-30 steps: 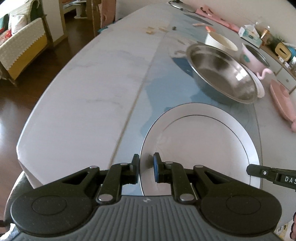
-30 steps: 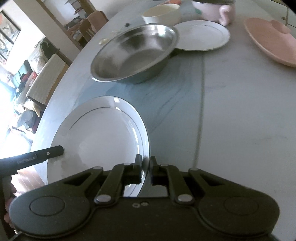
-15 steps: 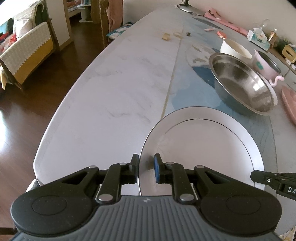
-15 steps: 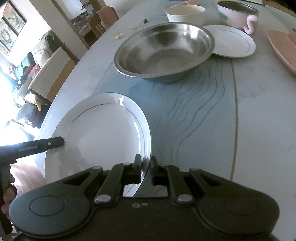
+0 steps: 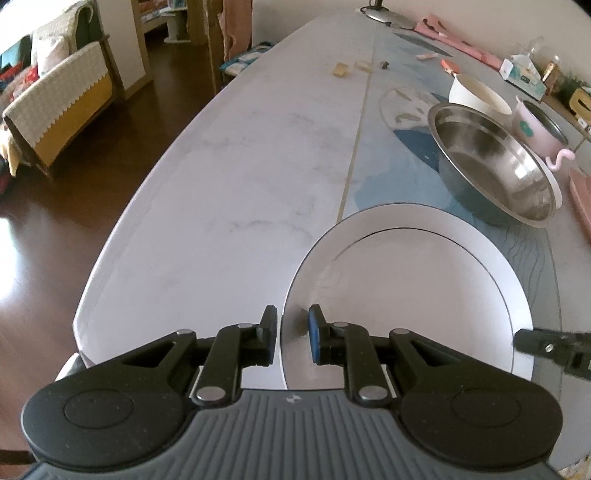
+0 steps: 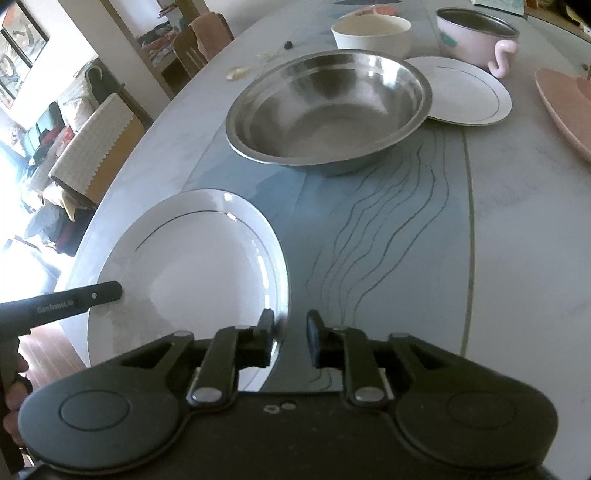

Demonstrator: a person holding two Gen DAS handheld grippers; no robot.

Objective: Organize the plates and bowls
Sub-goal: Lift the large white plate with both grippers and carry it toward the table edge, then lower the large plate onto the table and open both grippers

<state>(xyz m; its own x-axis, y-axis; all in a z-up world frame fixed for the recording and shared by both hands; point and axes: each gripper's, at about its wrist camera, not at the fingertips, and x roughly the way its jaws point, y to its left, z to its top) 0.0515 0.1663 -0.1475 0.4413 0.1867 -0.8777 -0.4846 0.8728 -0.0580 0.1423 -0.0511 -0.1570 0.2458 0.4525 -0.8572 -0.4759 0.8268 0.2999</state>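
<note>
The large white plate [image 5: 413, 291] is lying flat on the table [image 5: 236, 192] at its near end, with both claws straddling its rim from opposite sides. The left claw [image 5: 292, 334] is standing parted around the plate's left edge, one finger outside the rim and the blue-padded finger [image 5: 314, 334] over the plate, with a gap showing on both sides. The right claw [image 6: 289, 338] is likewise released and parted around the plate's right edge [image 6: 282, 280], its left finger [image 6: 264, 332] over the rim and its right finger over the blue table runner [image 6: 376, 229].

The plate is round, glossy and shallow, with a thin dark ring inside its broad rim. Beyond it a wide, deep steel bowl [image 6: 328, 110] is sitting, brushed and reflective. A smaller white plate [image 6: 469, 96] of the same ringed pattern is lying partly under the bowl's far rim. Behind are one cream bowl [image 6: 371, 33] and one pink pot [image 6: 476, 35] with a curled handle, and a pink dish [image 6: 565, 103] is lying at the right. The table is pale and marbled.

Counted: two white plates, one steel bowl, one cream bowl, one pot, one pink dish.
</note>
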